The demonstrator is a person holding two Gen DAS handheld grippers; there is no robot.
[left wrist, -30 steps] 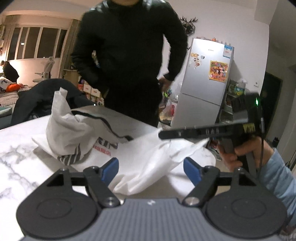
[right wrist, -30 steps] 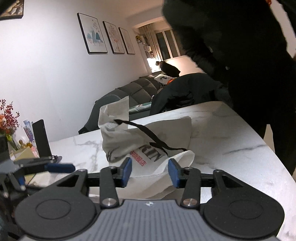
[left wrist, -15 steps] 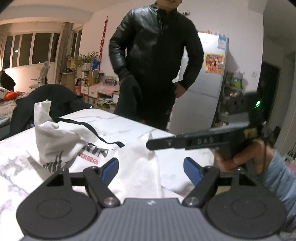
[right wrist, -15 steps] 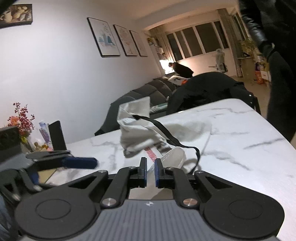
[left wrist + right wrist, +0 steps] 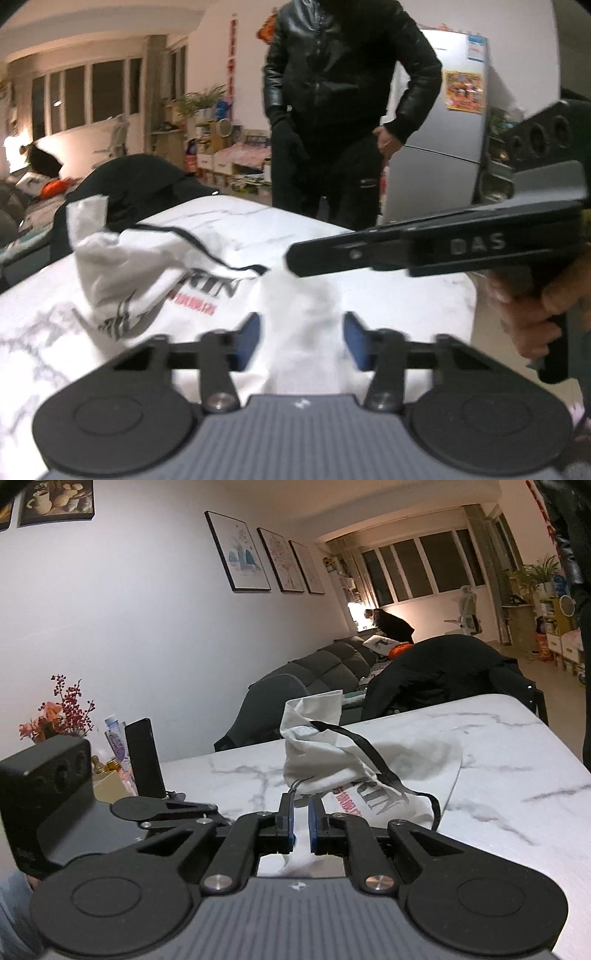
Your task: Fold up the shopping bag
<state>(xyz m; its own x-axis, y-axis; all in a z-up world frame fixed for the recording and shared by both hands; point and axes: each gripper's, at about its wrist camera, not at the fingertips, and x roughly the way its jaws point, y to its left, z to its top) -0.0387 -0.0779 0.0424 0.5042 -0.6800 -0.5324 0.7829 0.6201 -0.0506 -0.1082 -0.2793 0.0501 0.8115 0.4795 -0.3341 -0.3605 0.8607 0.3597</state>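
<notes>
My left gripper [image 5: 301, 341] hangs wide apart over the near edge of the white shopping bag [image 5: 155, 273], gripping nothing. My right gripper [image 5: 301, 825] is pinched nearly closed on a fold of it, low at the near end. The bag lies crumpled on the marble table [image 5: 517, 760]. Beyond stands a person in a black jacket [image 5: 347, 74].

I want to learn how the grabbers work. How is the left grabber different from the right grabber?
The left gripper has its blue pads wide apart, while the right gripper is nearly closed. The left one sits open around the white shopping bag without pinching it; the right one seems to pinch the bag's near edge, though the contact is hard to see. Both have blue pads and point at the bag on the marble table.
</notes>
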